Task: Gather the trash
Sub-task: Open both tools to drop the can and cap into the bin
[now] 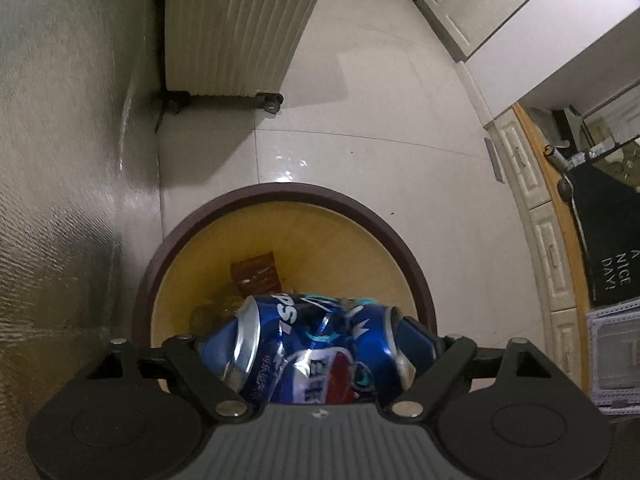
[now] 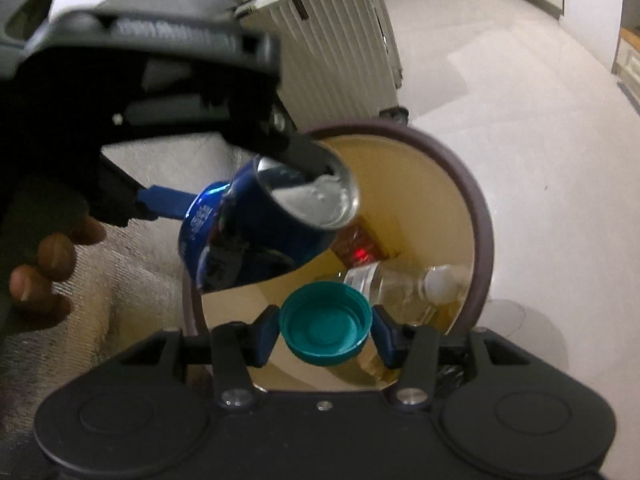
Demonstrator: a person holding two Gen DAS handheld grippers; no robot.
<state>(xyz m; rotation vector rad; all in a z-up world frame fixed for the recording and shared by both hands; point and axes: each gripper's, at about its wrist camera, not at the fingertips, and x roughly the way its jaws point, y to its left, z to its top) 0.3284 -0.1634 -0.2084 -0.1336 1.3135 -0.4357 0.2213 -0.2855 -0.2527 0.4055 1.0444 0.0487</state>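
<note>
My left gripper (image 1: 316, 344) is shut on a crushed blue Pepsi can (image 1: 312, 348) and holds it above the open round bin (image 1: 280, 194), which has a dark brown rim and a yellow inside. In the right wrist view the same can (image 2: 264, 232) hangs over the bin (image 2: 476, 208) in the left gripper (image 2: 244, 184). My right gripper (image 2: 326, 330) is shut on a teal bottle cap (image 2: 324, 326), also over the bin's mouth. A clear plastic bottle (image 2: 404, 284) and a brown wrapper (image 2: 360, 246) lie in the bin.
A white ribbed suitcase (image 1: 236, 28) on wheels stands beyond the bin on the pale tiled floor (image 1: 380, 120). A textured wall (image 1: 60, 160) runs along the left. White cabinets (image 1: 520, 168) and a black mat (image 1: 608, 240) are on the right.
</note>
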